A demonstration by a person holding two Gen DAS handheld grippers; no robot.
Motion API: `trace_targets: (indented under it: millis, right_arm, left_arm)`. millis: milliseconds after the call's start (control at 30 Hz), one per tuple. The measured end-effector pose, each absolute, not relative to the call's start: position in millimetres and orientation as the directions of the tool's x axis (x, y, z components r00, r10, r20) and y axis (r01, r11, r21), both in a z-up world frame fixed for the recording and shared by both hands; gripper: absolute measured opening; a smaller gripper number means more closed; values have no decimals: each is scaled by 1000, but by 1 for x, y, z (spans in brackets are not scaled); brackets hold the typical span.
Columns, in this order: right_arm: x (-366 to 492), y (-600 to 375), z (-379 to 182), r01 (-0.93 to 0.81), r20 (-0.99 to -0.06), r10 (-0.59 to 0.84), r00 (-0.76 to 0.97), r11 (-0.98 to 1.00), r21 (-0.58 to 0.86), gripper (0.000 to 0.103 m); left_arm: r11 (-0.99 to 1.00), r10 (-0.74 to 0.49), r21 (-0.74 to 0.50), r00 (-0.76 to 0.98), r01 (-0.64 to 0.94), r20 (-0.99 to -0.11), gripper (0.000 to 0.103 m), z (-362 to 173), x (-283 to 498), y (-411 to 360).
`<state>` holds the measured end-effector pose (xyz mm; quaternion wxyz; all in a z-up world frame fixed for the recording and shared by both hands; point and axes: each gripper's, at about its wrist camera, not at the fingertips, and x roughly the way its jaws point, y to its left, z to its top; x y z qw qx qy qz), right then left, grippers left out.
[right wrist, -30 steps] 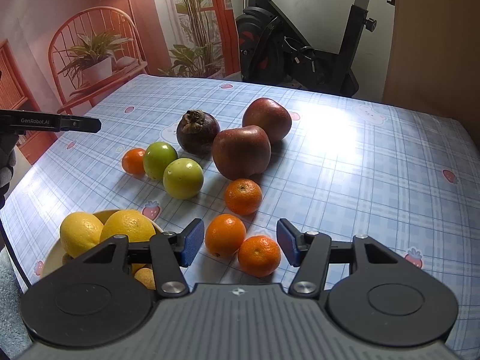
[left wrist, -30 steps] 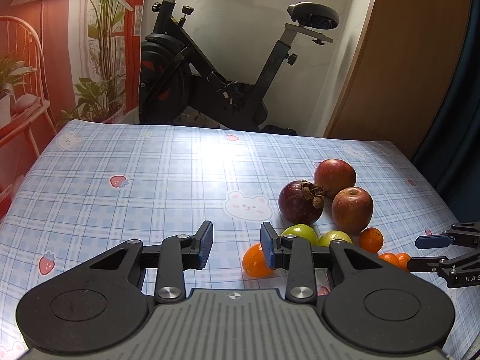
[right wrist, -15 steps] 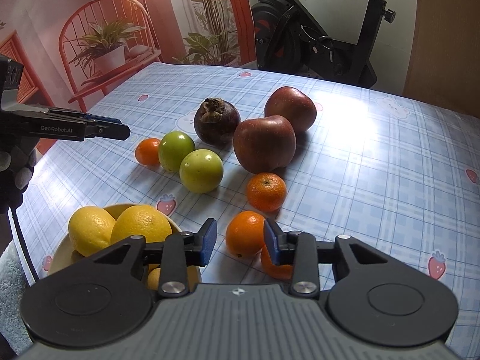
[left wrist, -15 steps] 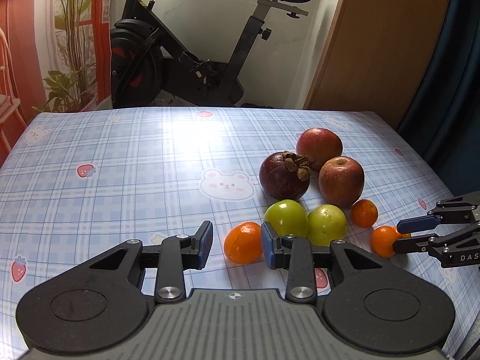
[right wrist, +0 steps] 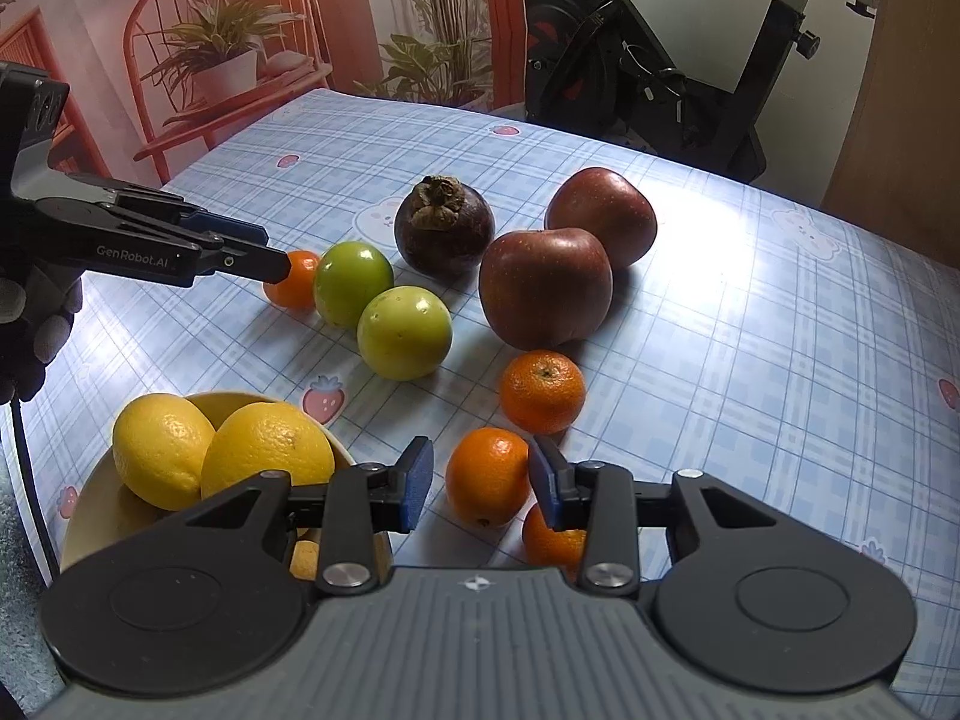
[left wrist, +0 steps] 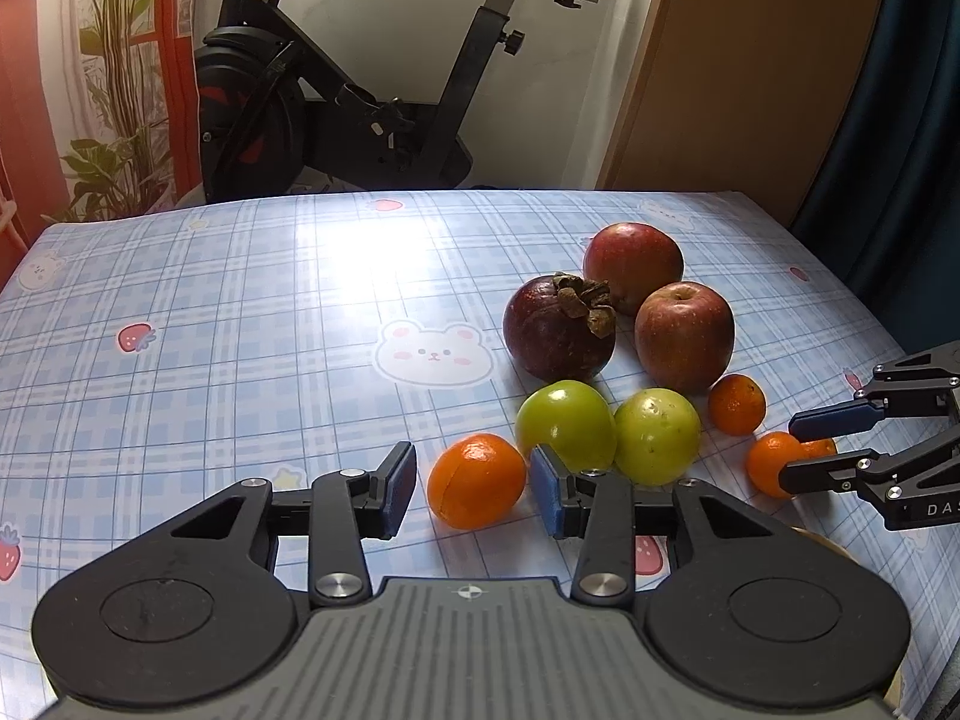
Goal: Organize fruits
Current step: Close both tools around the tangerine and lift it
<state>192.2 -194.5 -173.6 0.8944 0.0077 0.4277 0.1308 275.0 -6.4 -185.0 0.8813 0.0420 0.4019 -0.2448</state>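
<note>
My left gripper (left wrist: 473, 487) is open around a small orange (left wrist: 477, 480) on the table; its right pad touches or nearly touches the fruit, the left pad stands apart. My right gripper (right wrist: 482, 483) is open around another orange (right wrist: 487, 476), with a second orange (right wrist: 552, 537) partly hidden under its right finger and a third (right wrist: 543, 391) just beyond. Two green fruits (right wrist: 403, 331), two red apples (right wrist: 545, 287) and a dark mangosteen (right wrist: 445, 223) sit clustered mid-table. A yellow bowl (right wrist: 96, 507) holds two lemons (right wrist: 162, 450).
The table wears a blue plaid cloth (left wrist: 240, 324). An exercise bike (left wrist: 360, 90) stands behind its far edge, a wooden panel (left wrist: 750, 60) at the back right. A red chair with a potted plant (right wrist: 222, 60) stands past the left side.
Both grippers moved forward. The left one now has the orange between its fingers. The right one's jaws narrowed from wide open around its orange.
</note>
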Motion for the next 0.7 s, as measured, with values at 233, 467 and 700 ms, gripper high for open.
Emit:
trace_targets:
  millis: [233,467,700]
  right_arm:
    - [193,-196,-175,-224,-765,232,600,967,118,39]
    - [193,-197,-178,-216,-775,220,592,970,111,40]
    - [196,-194,-179,-218,-782,210,586,971,98,40]
  left_arm:
    - [873,-399,-127,537,471,-743,45,-194,280,-12]
    - [880,-401,-146,543,452,-737,42,-200,282,-7]
    - [890,-393,-154,552,429,-735,41,-199,273,-1]
